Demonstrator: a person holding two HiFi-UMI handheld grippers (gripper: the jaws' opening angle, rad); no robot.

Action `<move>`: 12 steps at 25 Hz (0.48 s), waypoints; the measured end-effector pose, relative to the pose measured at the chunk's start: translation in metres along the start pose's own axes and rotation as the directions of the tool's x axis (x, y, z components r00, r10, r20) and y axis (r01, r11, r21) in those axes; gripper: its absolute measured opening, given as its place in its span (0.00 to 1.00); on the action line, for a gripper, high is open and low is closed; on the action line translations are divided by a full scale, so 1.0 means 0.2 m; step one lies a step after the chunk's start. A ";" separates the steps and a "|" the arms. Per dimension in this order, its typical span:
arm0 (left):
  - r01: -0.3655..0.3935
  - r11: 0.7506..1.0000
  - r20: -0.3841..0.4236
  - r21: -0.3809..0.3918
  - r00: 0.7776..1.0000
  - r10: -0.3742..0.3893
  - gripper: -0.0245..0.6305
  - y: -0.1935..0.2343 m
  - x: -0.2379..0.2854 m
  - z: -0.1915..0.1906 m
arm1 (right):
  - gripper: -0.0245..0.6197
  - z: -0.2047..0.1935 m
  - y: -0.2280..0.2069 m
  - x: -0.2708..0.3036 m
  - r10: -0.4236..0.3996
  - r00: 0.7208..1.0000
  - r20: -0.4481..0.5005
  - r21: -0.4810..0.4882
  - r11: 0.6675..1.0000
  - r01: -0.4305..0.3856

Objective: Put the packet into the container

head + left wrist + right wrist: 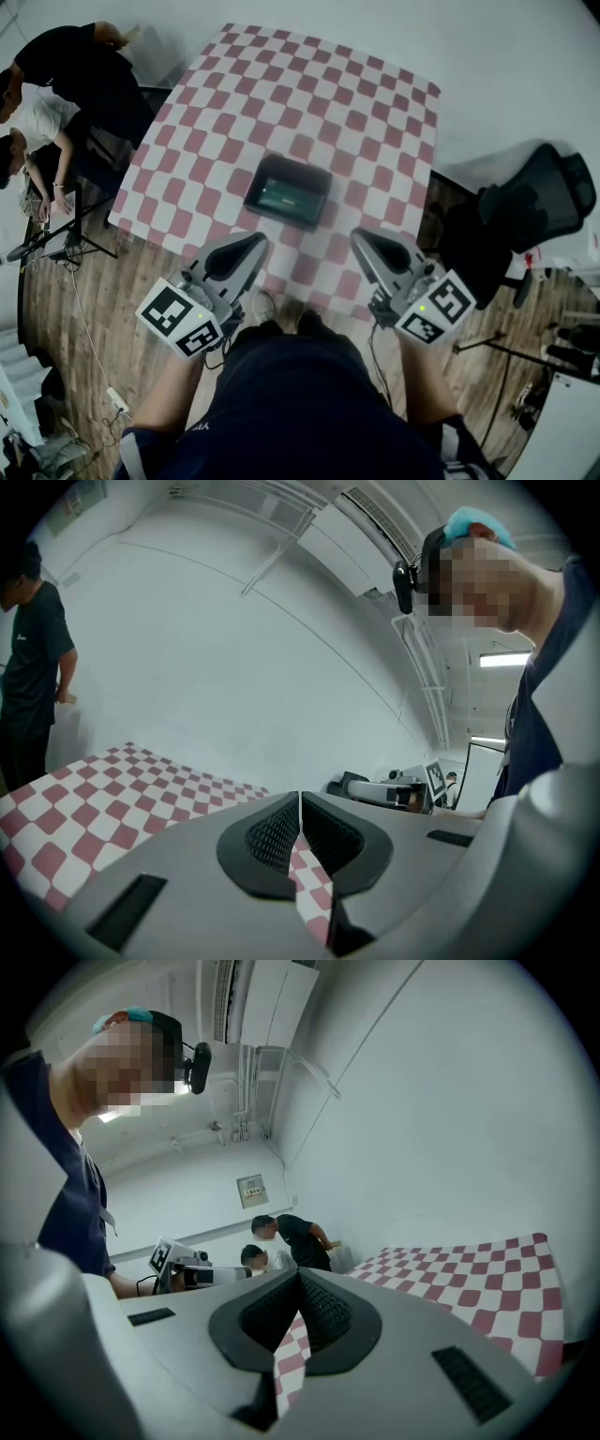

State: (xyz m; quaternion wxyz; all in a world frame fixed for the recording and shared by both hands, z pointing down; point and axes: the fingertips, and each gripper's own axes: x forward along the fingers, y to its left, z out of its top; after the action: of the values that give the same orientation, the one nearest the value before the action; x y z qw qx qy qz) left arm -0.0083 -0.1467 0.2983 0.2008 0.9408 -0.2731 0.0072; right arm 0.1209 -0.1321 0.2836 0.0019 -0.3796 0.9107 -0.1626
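In the head view a black container (288, 191) sits near the middle of the red-and-white checked table (366, 112), with a greenish packet (281, 196) lying inside it. My left gripper (255, 242) hovers at the table's near edge, left of the container, with its jaws shut and nothing between them. My right gripper (361, 239) hovers at the near edge to the container's right, likewise shut and empty. In the left gripper view the left gripper (299, 803) has its pads together; in the right gripper view the right gripper (299, 1279) does too. Neither of those views shows the container.
Two people (56, 84) stand and bend beside the table's left side near a tripod (66, 239). A black office chair (534, 211) stands off the table's right edge. Wooden floor (94, 319) with cables lies below.
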 end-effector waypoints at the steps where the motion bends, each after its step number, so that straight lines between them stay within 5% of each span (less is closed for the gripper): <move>1: -0.002 1.000 0.003 -0.004 1.000 0.002 0.09 0.01 0.00 0.00 | 0.06 -0.01 -0.01 0.01 -0.001 1.000 -0.005 0.000 1.000 0.001; 12: -0.027 0.999 0.006 -0.024 1.000 0.027 0.09 0.07 0.00 -0.01 | 0.06 -0.16 -0.12 0.07 -0.025 0.996 -0.088 -0.009 1.000 0.025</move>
State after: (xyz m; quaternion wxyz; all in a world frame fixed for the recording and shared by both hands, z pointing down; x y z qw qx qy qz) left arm -0.0144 -0.1566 0.3053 0.2110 0.9346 -0.2862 0.0037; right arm 0.1241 -0.1487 0.3224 -0.0415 -0.3834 0.9058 -0.1756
